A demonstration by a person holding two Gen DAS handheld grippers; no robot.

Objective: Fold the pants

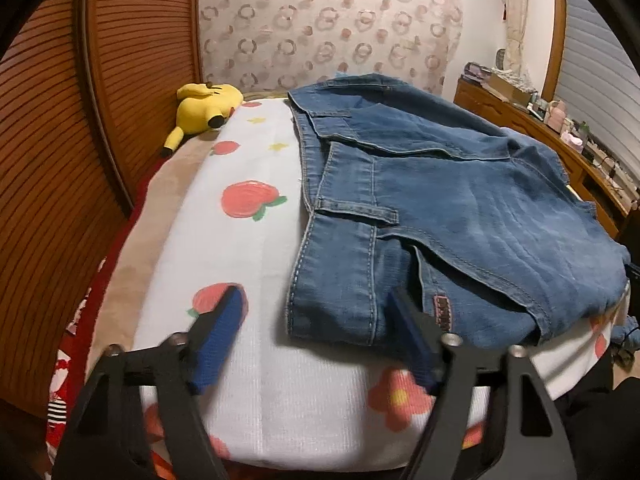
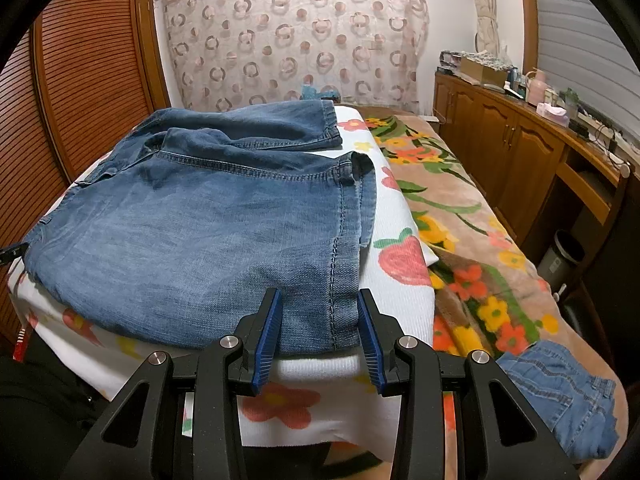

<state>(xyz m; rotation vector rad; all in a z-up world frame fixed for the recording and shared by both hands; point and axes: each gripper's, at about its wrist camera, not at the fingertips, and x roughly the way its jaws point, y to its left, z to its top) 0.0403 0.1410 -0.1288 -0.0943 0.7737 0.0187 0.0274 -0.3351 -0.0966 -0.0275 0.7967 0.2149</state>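
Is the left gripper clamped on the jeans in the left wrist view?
No: the left gripper is open, its blue fingers apart over the jeans.

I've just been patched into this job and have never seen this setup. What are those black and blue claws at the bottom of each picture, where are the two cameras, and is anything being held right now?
There is no robot arm here: a person holds a two-finger gripper in each hand, with a fisheye camera on each looking forward along the fingers. One picture comes from the left gripper, the other from the right gripper. Both have their blue-padded jaws apart and hold nothing. On the white fruit-print cloth lie the partly folded blue jeans, the same pair seen from both sides. A yellow plush toy lies at the far left, and another denim piece lies on the floral blanket at right.
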